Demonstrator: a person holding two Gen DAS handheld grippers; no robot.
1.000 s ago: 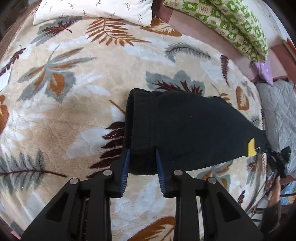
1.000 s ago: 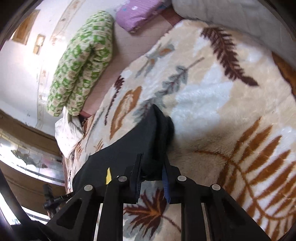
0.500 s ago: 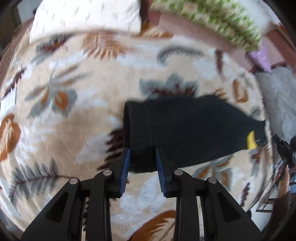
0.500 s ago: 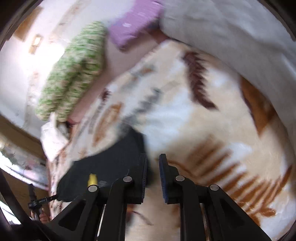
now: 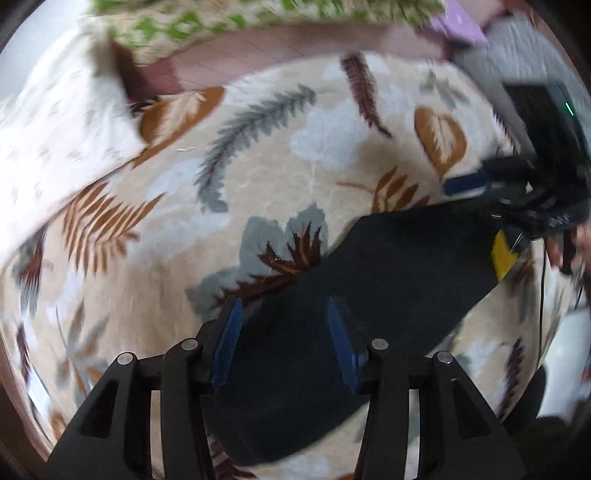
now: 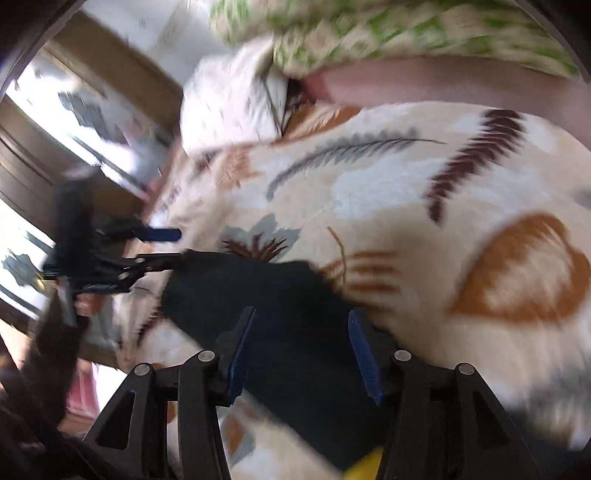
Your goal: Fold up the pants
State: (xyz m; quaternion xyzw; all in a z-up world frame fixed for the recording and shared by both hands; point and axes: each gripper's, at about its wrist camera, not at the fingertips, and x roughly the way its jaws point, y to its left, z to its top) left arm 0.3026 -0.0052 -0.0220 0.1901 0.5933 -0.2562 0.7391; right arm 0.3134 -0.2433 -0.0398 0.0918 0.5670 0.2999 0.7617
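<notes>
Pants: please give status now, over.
Left gripper and right gripper: jaws open, empty. Black pants lying folded on the blanket. Nothing on top of them.

Your black pants (image 5: 388, 280) carry a small yellow tag (image 5: 503, 254) and lie on a cream blanket (image 5: 258, 177) printed with grey fern fronds, rust-orange leaves and dark brown feathery sprigs. Beyond the blanket you have a white pillow (image 5: 55, 140) with faint small sprigs, a green-and-cream patterned quilt (image 5: 229, 22), and a lilac cushion (image 5: 458, 26) beside it. Both your left gripper (image 5: 284, 332) and right gripper (image 6: 303, 343) are black with blue pads (image 5: 229, 332).
</notes>
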